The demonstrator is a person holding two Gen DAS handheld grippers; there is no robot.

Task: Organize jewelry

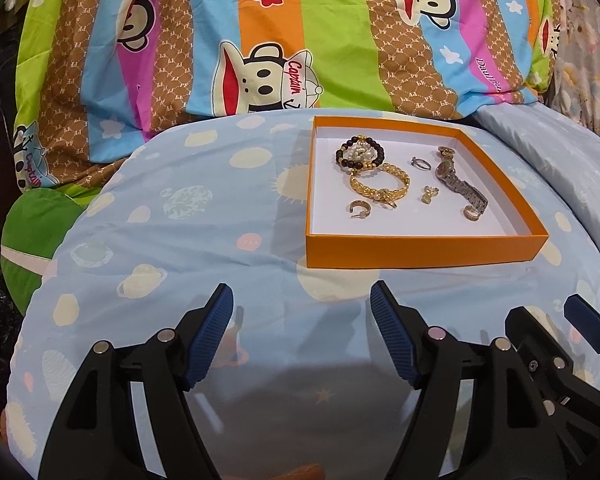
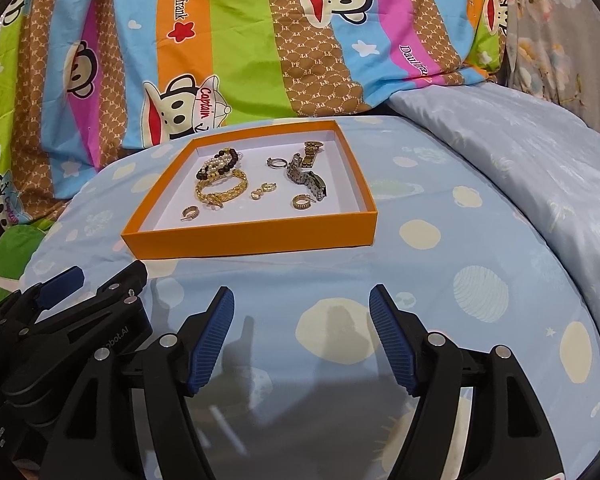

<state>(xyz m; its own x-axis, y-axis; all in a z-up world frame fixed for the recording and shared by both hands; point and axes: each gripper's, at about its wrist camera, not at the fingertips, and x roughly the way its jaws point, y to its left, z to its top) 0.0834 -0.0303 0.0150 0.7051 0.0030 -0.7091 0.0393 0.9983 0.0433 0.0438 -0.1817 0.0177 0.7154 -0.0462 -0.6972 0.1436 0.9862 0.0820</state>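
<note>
An orange shallow box (image 1: 424, 246) with a white floor lies on a pale blue bedspread. In it are a dark bead and pearl bracelet (image 1: 358, 152), a gold chain bracelet (image 1: 380, 184), a silver ring (image 1: 420, 163), a metal watch (image 1: 456, 180), a gold hoop earring (image 1: 357, 209), a second hoop (image 1: 471, 213) and a small gold piece (image 1: 429, 194). My left gripper (image 1: 302, 300) hovers open in front of the box's near wall, holding nothing. My right gripper (image 2: 302, 300) is open beside it on the right, also short of the box (image 2: 252, 240), with only bedspread between its blue pads.
A striped cartoon-monkey quilt (image 1: 260, 40) rises behind the box. A plain blue duvet (image 2: 520, 140) is heaped at the right. The two grippers sit side by side, the left gripper (image 2: 96, 280) close to the right one. Bare bedspread (image 1: 172, 208) stretches left of the box.
</note>
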